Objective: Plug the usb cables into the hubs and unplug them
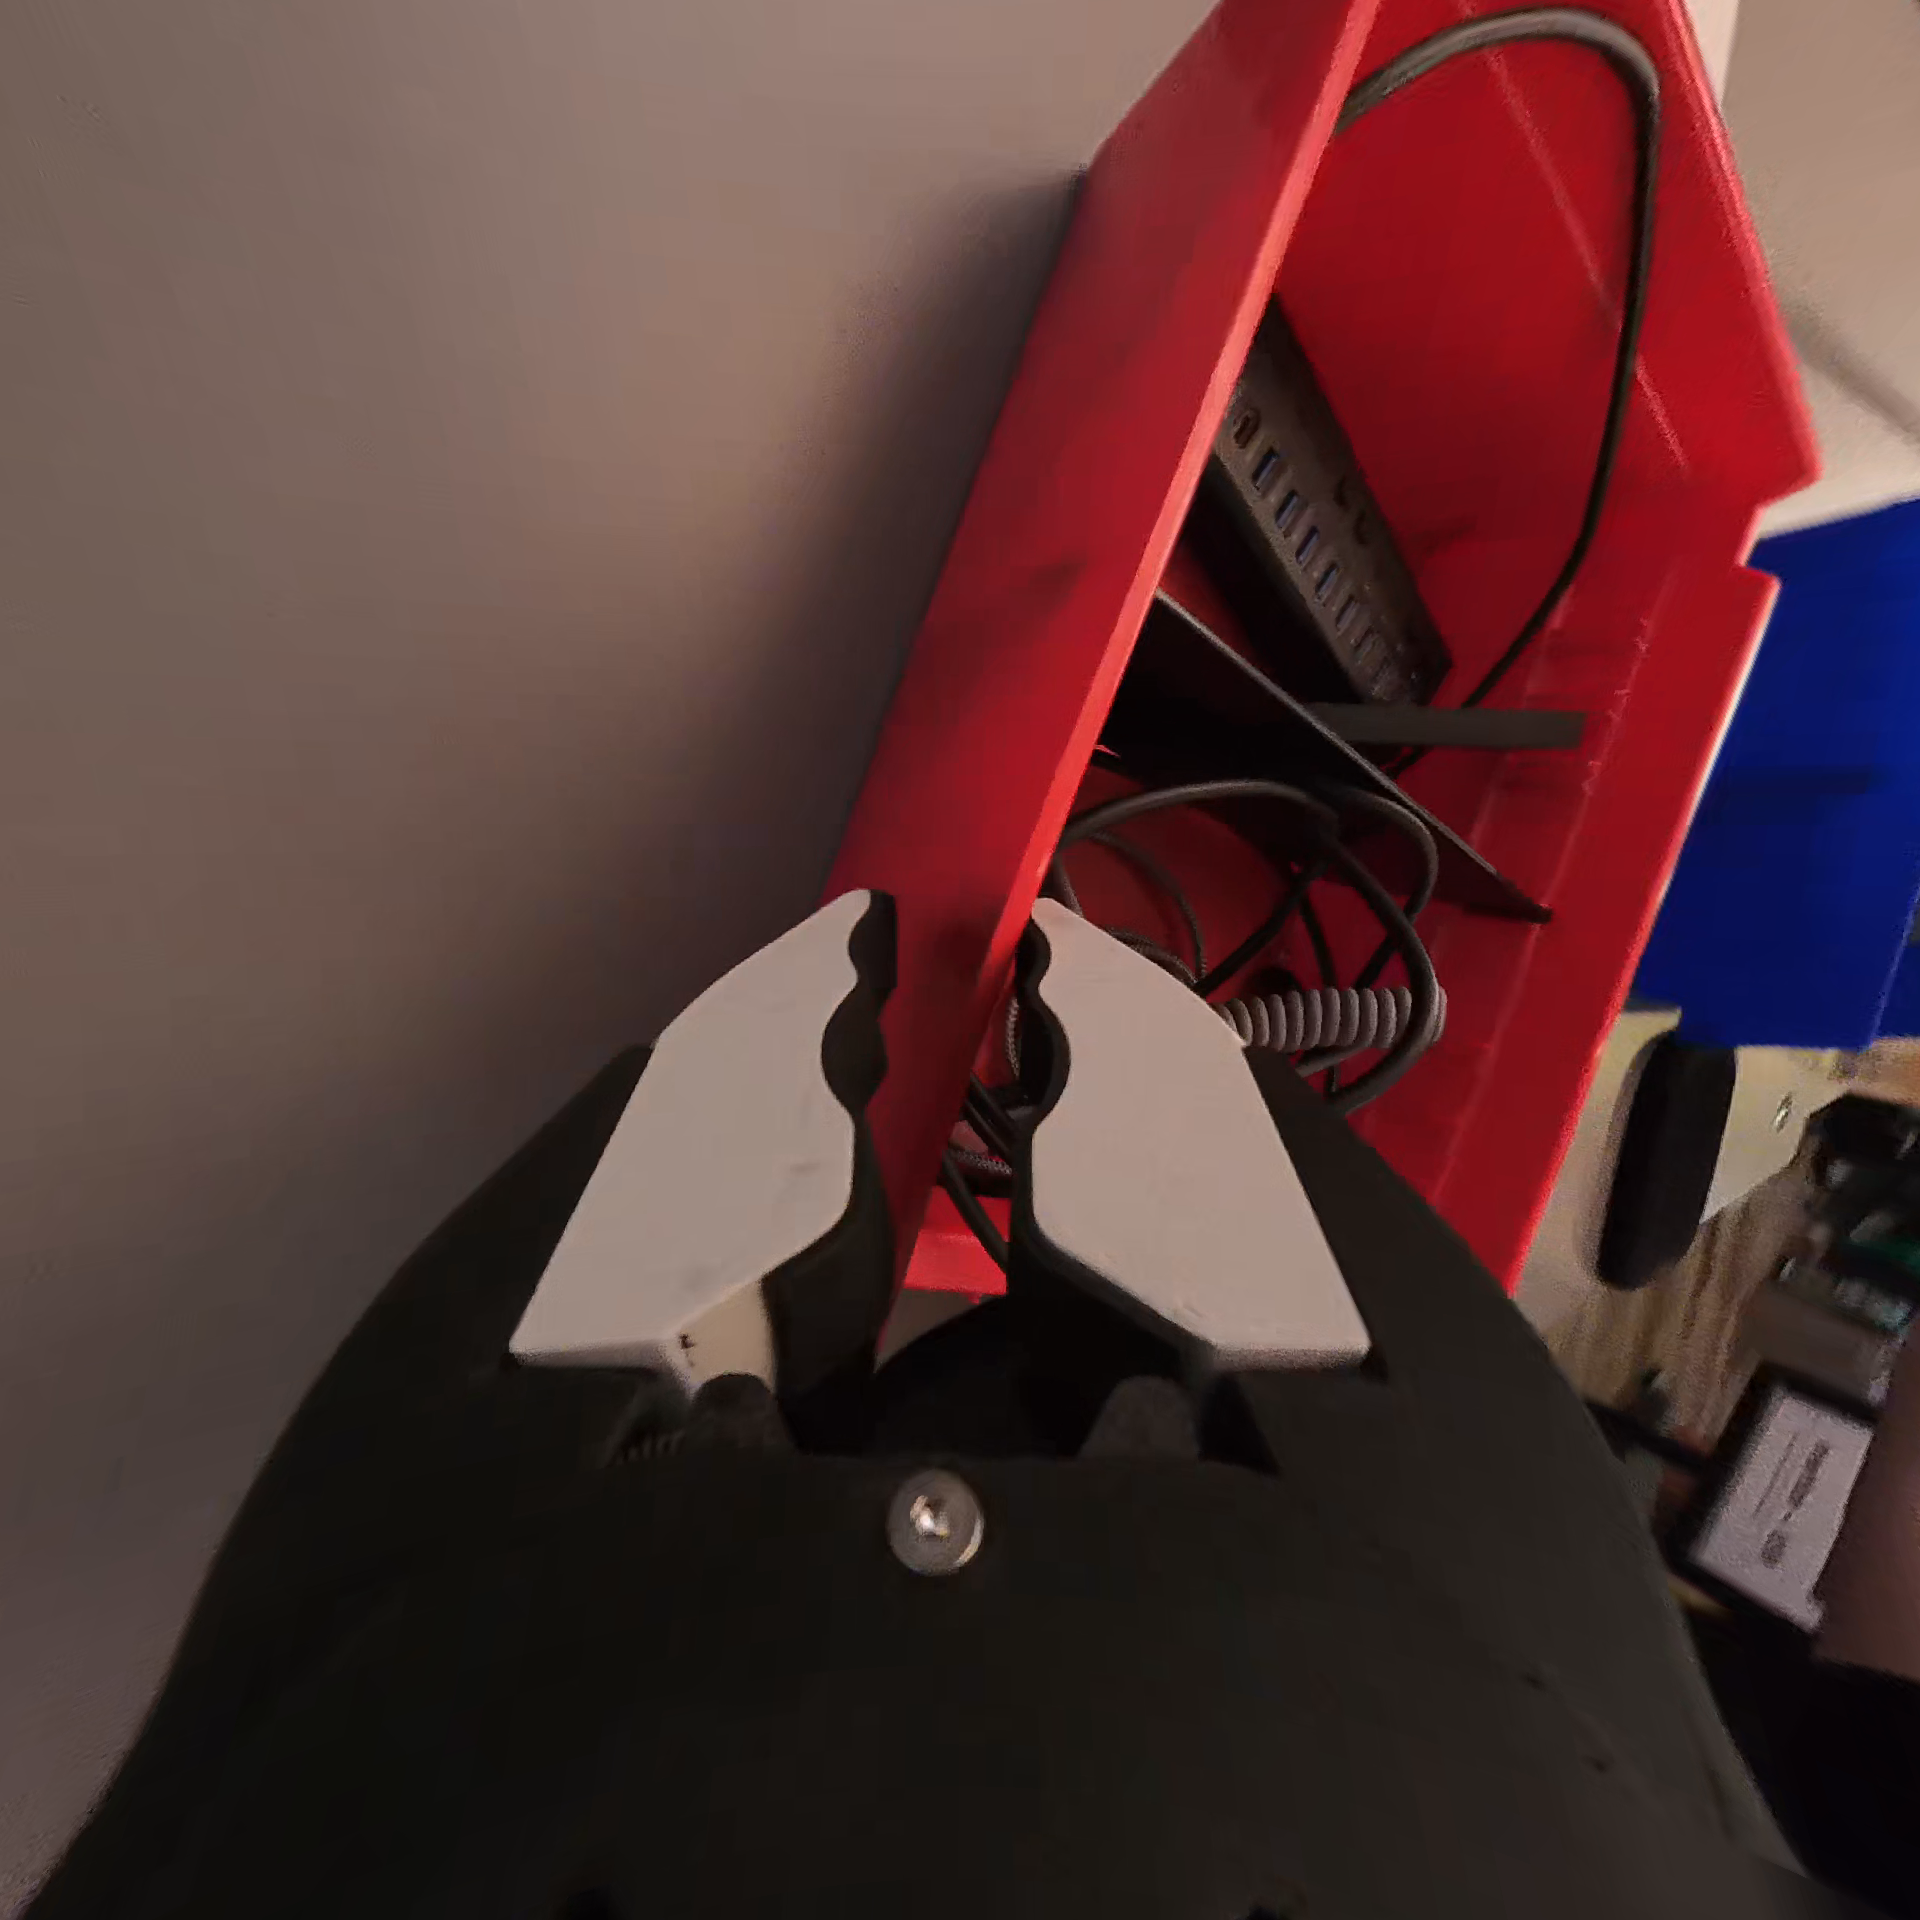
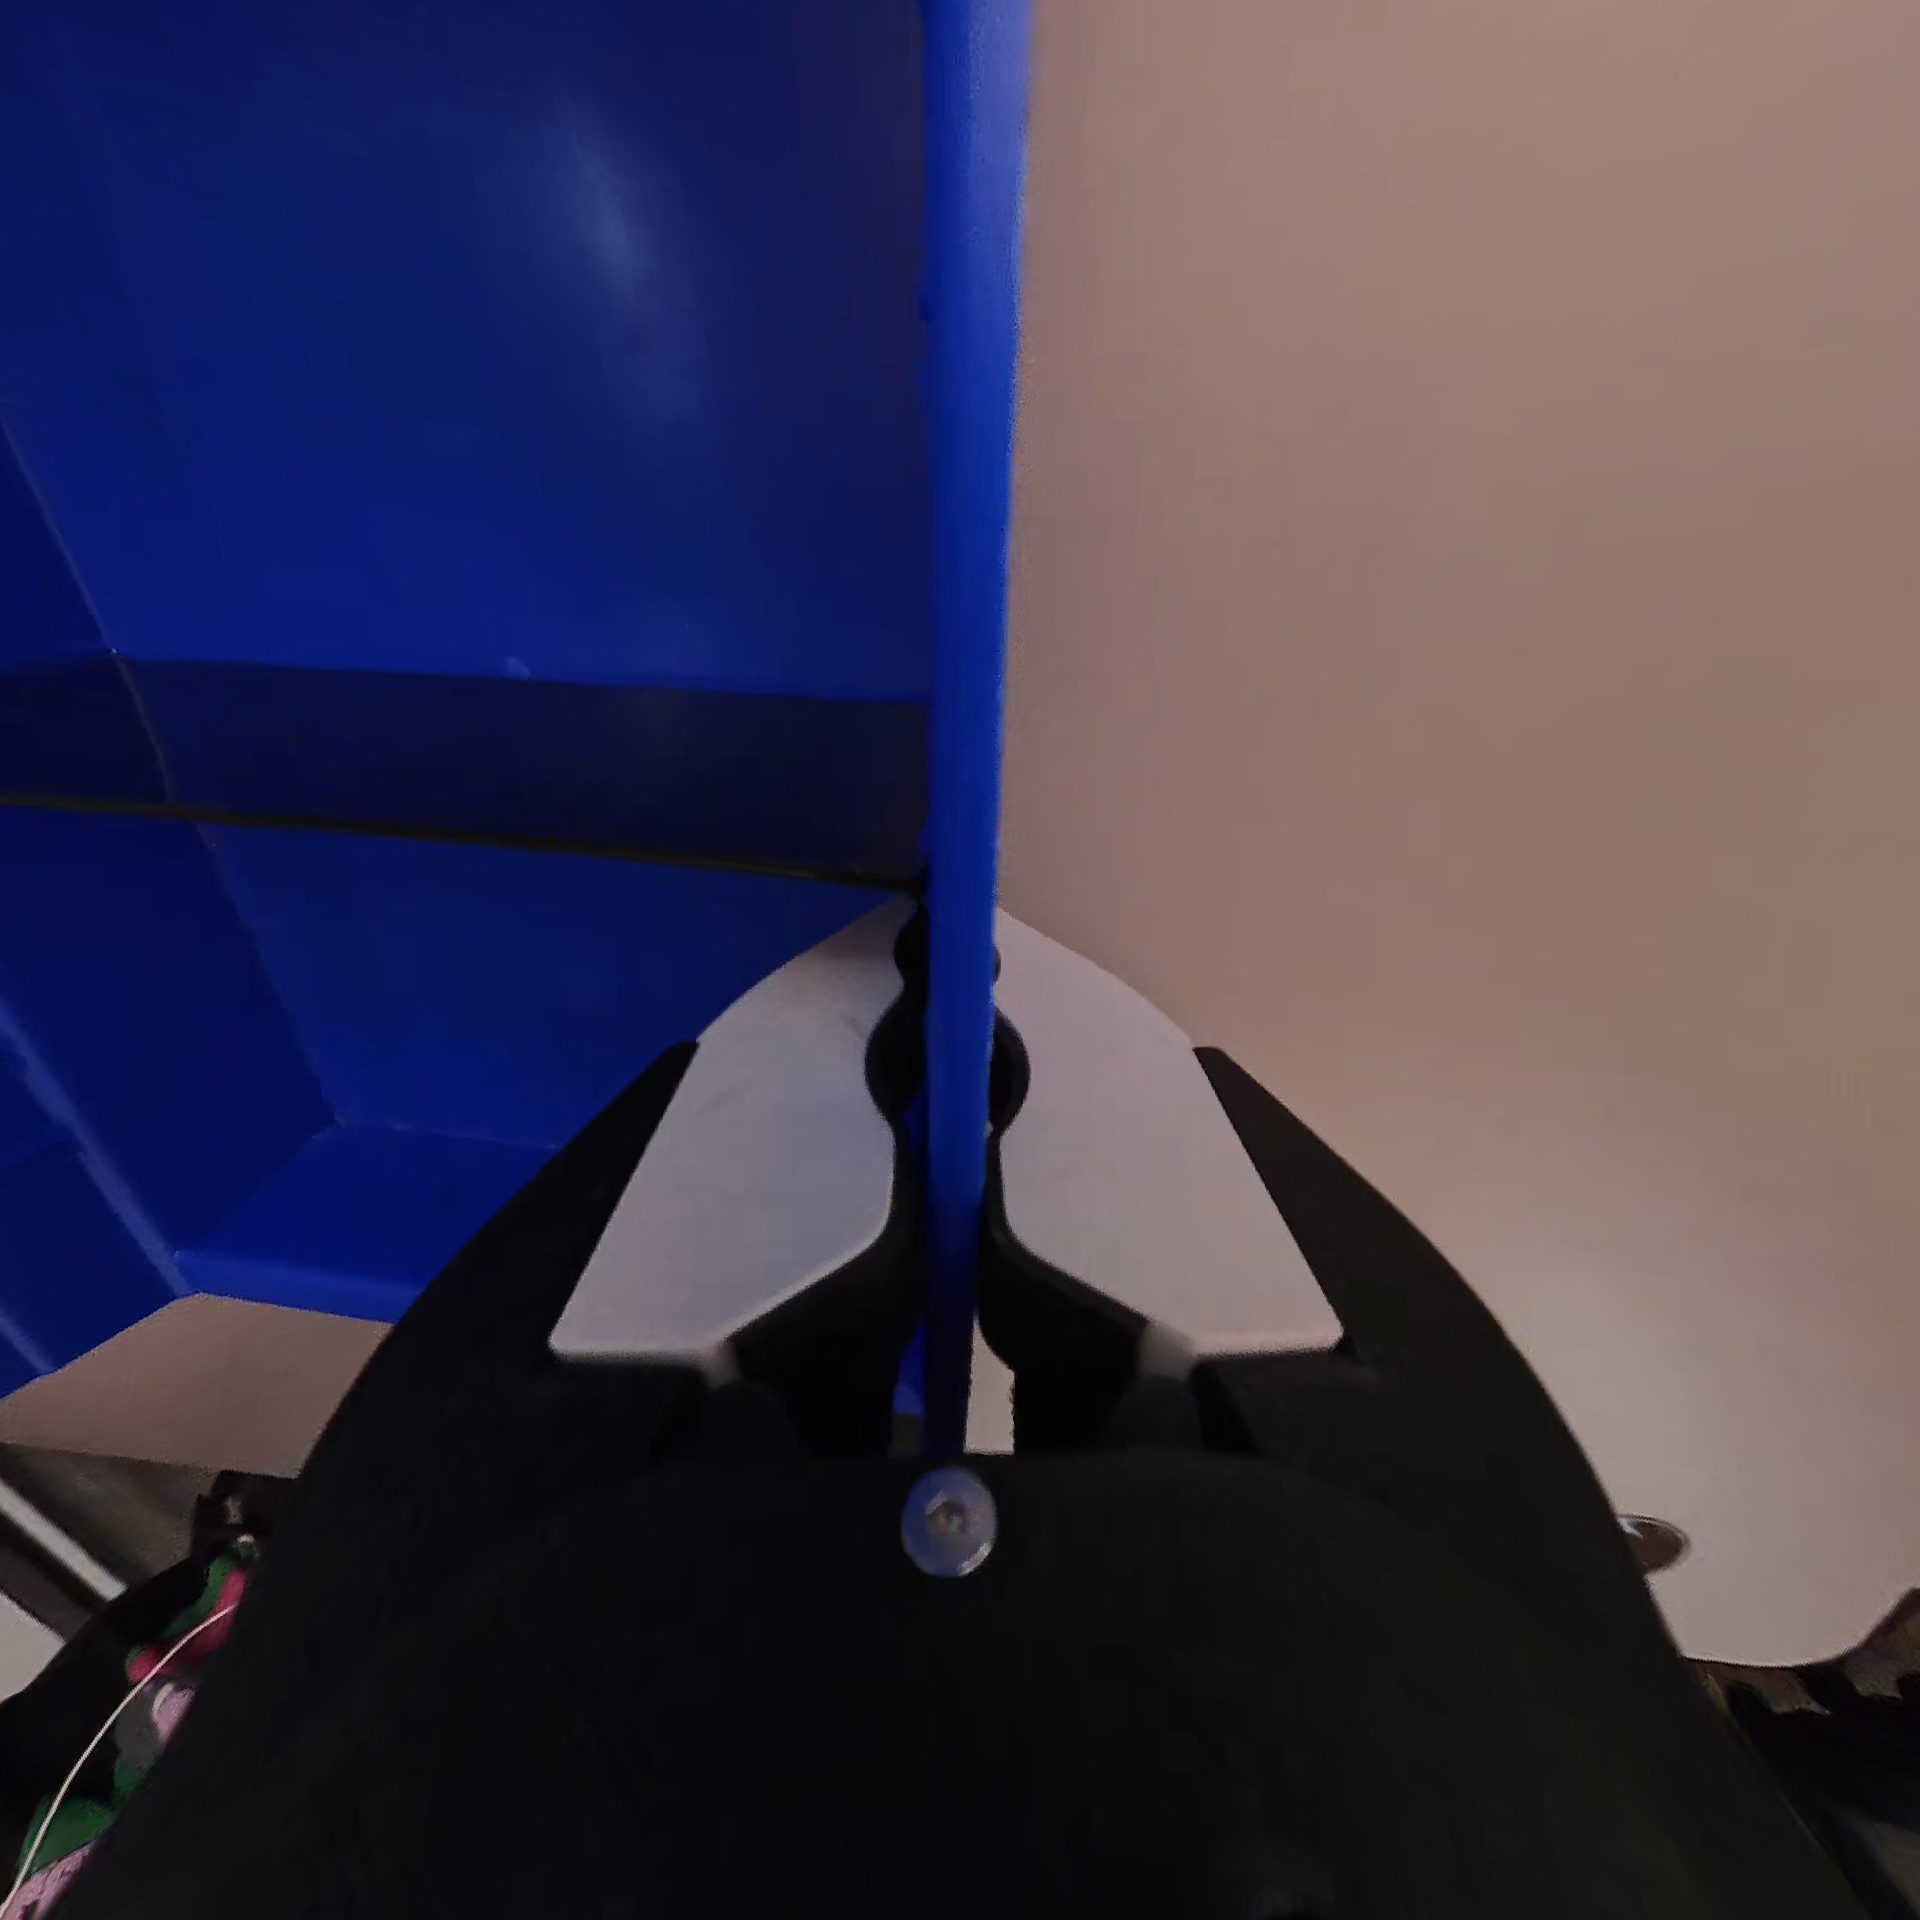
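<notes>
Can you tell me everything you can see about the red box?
The red box is a long open bin that looks like smooth plastic. The left gripper straddles its near side wall, one finger outside, one inside. A black divider crosses it. Beyond sits a dark hub with blue ports; nearer lie tangled dark cables. A blue bin stands beside it.

Hub and cables inside bin, second bin beside.
</notes>
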Action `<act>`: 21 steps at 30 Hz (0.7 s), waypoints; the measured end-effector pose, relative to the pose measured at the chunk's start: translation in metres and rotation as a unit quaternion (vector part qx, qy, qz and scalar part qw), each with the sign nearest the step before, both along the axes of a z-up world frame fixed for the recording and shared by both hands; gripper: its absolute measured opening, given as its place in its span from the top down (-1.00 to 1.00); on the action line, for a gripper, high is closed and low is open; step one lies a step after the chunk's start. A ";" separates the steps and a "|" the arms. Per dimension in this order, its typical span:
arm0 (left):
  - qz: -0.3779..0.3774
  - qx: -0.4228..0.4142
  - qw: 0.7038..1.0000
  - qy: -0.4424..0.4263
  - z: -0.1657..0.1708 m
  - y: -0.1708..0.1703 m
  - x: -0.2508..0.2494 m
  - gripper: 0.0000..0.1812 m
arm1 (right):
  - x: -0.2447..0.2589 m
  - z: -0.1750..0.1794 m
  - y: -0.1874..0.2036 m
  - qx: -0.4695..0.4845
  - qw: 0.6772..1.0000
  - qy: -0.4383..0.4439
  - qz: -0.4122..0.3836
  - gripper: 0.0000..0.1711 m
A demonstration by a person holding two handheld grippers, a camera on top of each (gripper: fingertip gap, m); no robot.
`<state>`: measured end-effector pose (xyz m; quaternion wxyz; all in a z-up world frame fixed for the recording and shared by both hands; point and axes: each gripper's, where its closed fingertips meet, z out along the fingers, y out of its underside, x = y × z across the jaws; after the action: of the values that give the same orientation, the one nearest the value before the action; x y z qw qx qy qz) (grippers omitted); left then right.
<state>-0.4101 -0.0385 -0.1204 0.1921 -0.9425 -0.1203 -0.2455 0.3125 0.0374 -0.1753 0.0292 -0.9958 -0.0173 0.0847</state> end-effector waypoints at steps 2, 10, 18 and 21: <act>0.038 0.003 0.999 -0.013 0.001 -0.010 -0.019 0.81 | 0.018 0.000 -0.001 0.003 1.000 -0.003 -0.012 0.92; 0.048 -0.013 0.999 -0.022 0.002 -0.034 -0.031 0.84 | 0.036 0.001 0.002 0.009 1.000 -0.007 0.005 0.93; 0.057 -0.018 0.998 -0.028 0.002 -0.042 -0.032 0.84 | 0.028 0.002 0.019 0.006 0.998 -0.008 0.061 0.93; 0.064 -0.017 0.998 -0.023 0.002 -0.042 -0.037 0.84 | 0.028 0.002 0.019 0.006 0.998 -0.003 0.062 0.93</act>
<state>-0.4469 -0.0805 -0.1186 0.1888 -0.9301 -0.1892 -0.2521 0.3404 0.0565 -0.1735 0.0302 -0.9929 -0.0796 0.0829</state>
